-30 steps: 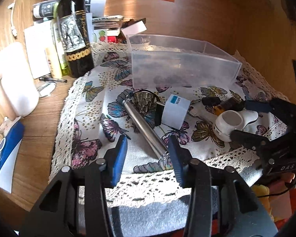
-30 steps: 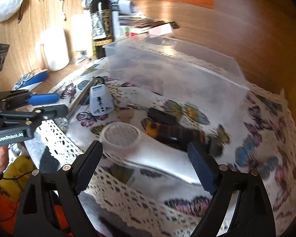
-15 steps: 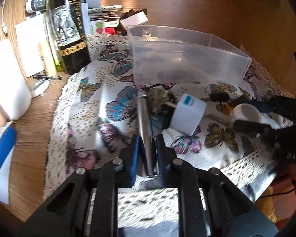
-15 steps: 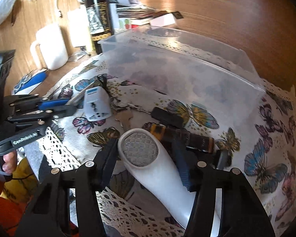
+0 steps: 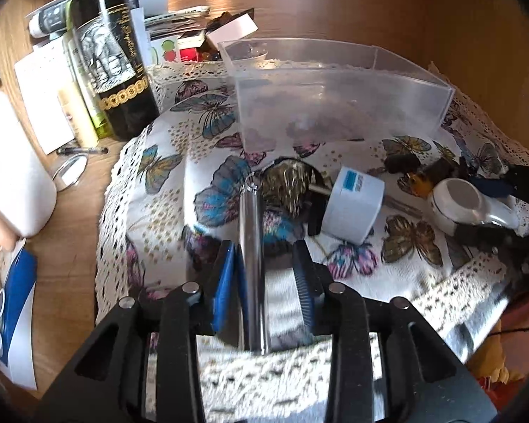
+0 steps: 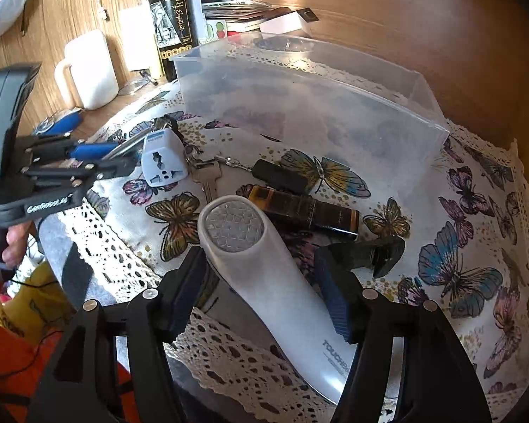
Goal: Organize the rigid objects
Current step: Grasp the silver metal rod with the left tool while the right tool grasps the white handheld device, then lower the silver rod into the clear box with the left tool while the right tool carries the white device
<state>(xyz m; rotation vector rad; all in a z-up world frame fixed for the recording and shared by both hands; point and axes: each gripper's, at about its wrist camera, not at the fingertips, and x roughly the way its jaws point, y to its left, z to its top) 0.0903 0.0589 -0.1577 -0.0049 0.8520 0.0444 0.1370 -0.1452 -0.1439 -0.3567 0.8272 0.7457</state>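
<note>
Left wrist view: the left gripper is straddling a metal rod that is lying on the butterfly cloth. Its left blue pad is sitting just beside the rod, while a visible gap is showing between the rod and the right pad, so the fingers are standing apart and are not clamping the rod. The rod's far end is pointing toward a clear plastic bin that is resting on the cloth. A white travel adapter is lying just right of the rod. A dark wine bottle is standing upright on the wooden desk, left of the bin. Right wrist view: the right gripper is sitting around a white handheld device, with its grid-patterned round head facing up. Both pads appear to be touching its neck, but whether they are gripping firmly cannot be told. A dark rectangular case is lying just beyond the device's head, and a key is lying near the adapter.
</note>
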